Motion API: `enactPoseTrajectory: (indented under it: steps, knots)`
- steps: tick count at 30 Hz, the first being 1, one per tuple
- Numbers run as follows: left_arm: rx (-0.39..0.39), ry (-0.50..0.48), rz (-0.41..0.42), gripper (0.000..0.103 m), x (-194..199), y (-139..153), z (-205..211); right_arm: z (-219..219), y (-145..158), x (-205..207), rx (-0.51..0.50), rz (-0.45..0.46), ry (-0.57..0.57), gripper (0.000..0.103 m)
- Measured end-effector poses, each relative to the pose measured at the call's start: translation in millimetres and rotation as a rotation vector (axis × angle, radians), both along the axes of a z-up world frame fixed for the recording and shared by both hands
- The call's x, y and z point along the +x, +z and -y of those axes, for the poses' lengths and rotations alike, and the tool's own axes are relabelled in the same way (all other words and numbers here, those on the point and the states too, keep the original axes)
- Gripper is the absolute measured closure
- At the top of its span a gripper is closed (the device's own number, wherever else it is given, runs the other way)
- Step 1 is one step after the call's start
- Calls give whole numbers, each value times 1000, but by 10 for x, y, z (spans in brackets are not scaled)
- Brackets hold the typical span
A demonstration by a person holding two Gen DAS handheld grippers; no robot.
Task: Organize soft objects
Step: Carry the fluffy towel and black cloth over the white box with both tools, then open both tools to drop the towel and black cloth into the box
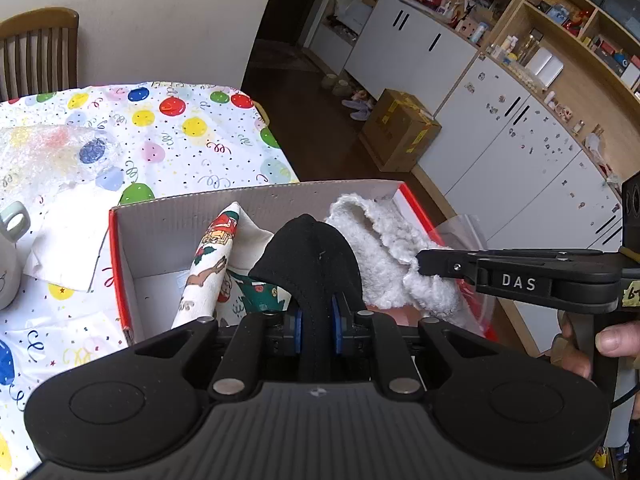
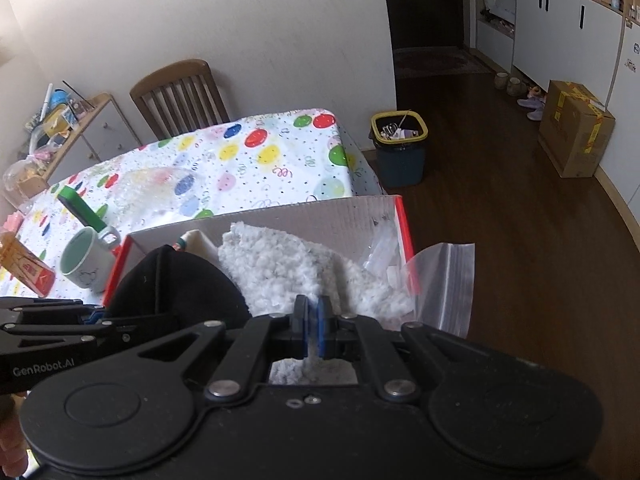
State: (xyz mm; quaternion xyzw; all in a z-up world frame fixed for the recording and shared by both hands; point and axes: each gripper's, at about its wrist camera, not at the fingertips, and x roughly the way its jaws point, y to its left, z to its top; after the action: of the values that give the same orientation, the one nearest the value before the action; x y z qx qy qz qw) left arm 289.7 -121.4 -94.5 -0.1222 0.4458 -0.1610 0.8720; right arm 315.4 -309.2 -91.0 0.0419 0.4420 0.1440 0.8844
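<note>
Over the open cardboard box (image 1: 256, 204), with its red outer sides, two soft things are held at once: a black fabric piece (image 1: 308, 256) pinched between the blue pads of the left gripper (image 1: 318, 330), and a fluffy white cloth (image 2: 276, 268) clamped tight in the right gripper (image 2: 313, 330), whose jaws have closed almost completely on a fold of it. Both pieces hang partly inside the box, the black one just left of the white one and touching it. Beside them, a printed cloth (image 1: 208, 264) with cartoon figures leans against the box's back wall, and a clear zip bag (image 2: 448, 280) sticks out over the right edge; what lies under the white cloth is hard to make out. The box sits at the corner of a table under a balloon-patterned tablecloth (image 1: 180, 136). Near its left side stand a white mug (image 2: 86, 264) and a sheet of white paper (image 1: 68, 240), with bubble wrap (image 1: 52, 152) farther back. A wooden chair (image 2: 180, 96) stands behind the table.
</note>
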Motion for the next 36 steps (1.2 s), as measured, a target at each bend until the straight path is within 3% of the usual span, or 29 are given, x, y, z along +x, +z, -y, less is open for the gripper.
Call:
enactPoseTrajectory:
  steps: [10, 15, 23, 27, 30, 33, 35, 36]
  knots:
    - [-16, 15, -81, 89, 323, -221, -45, -6, -180, 191, 5, -39, -32, 98]
    - [21, 13, -98, 89, 369, -294, -46, -6, -244, 234, 0, -56, -43, 98]
    - [48, 7, -94, 85, 340, -265, -34, -4, -209, 227, 8, -51, -34, 84]
    - [43, 12, -88, 78, 322, -241, -55, 20, -160, 183, 17, -37, -33, 68]
    - [43, 11, -80, 76, 302, -220, -57, 26, -115, 150, 13, -26, -21, 65]
    - [42, 9, -72, 64, 276, -179, -52, 31, -63, 112, 11, -16, -12, 61]
    - [39, 8, -66, 36, 255, -150, -52, 31, -30, 84, 9, -10, -5, 57]
    - [39, 5, -56, 34, 237, -131, -50, 32, -13, 68, 8, -6, 0, 53]
